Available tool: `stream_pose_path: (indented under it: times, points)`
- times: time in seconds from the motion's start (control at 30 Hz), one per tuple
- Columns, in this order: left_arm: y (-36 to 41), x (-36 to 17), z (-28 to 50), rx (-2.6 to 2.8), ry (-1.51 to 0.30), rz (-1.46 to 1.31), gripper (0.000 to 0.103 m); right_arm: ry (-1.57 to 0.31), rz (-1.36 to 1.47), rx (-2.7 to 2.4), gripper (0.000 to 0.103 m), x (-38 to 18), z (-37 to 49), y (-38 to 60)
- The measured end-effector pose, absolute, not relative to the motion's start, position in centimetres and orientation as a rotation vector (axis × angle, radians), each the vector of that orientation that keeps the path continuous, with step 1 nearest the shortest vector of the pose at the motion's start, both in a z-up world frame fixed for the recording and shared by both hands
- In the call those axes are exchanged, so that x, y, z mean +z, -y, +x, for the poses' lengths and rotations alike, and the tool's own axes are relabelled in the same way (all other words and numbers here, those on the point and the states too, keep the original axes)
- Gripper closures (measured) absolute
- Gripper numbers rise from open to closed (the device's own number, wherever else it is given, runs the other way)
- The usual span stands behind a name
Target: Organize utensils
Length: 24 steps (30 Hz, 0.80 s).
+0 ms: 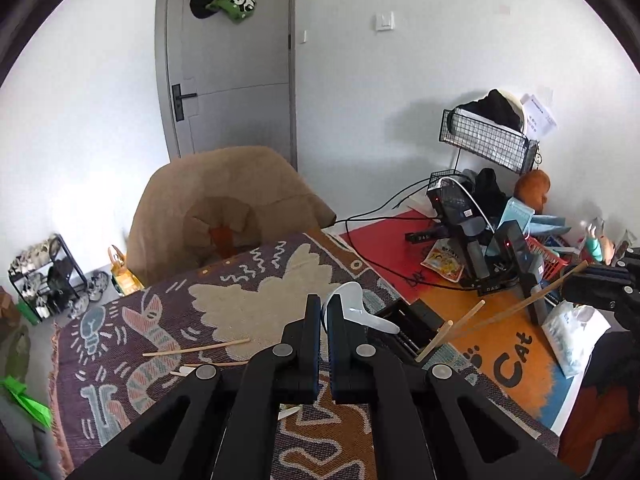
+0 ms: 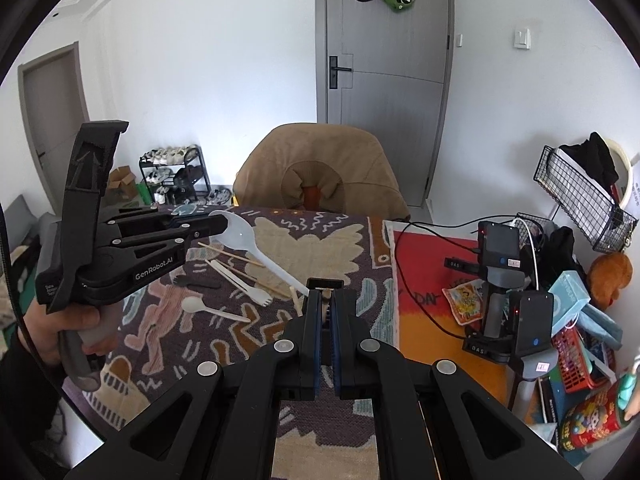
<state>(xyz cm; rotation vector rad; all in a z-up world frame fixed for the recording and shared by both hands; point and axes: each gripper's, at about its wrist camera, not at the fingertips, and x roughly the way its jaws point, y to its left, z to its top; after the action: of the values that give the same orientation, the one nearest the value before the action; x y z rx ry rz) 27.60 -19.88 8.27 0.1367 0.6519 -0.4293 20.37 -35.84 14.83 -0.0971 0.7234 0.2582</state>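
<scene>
"GenRobot.AI" is printed in white on the side of the left hand-held gripper (image 2: 224,222). The orange mat (image 1: 516,344) bears "Cat" in black beside a paw print. Black bases (image 2: 478,348) of the stands on the surface read "DAS". Other labels are too small to read.

We see matt black plastic on the left gripper (image 2: 218,224), closed on a glossy, smooth white plastic spoon (image 2: 256,254). Between the right gripper's (image 2: 327,300) fingers sits pale, matt wood: chopsticks (image 1: 508,312). Below both claws lies a rough woven cloth (image 2: 320,240), with a matt wooden fork (image 2: 240,282) on it.
</scene>
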Motion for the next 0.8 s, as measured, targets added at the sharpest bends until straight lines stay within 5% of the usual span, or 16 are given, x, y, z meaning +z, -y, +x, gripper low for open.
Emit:
stream_pose_path:
  times: [0.4,0.47,0.63,0.8]
  points:
    - [22.3,8.0,28.9,-0.446,-0.679,0.199,0.101,-0.743,-0.027,0.260,0.091,13.3,22.7,35.7]
    - [22.9,8.0,29.0,-0.450,-0.684,0.226,0.101,-0.734,-0.002,0.245,0.069,13.2,22.6,36.2]
    - [24.1,8.2,29.2,-0.455,-0.704,0.283,0.101,-0.704,0.073,0.215,0.063,12.6,21.6,38.1]
    - [25.2,8.1,29.6,-0.463,-0.727,0.315,0.101,-0.669,0.147,0.156,0.032,11.2,19.9,40.2]
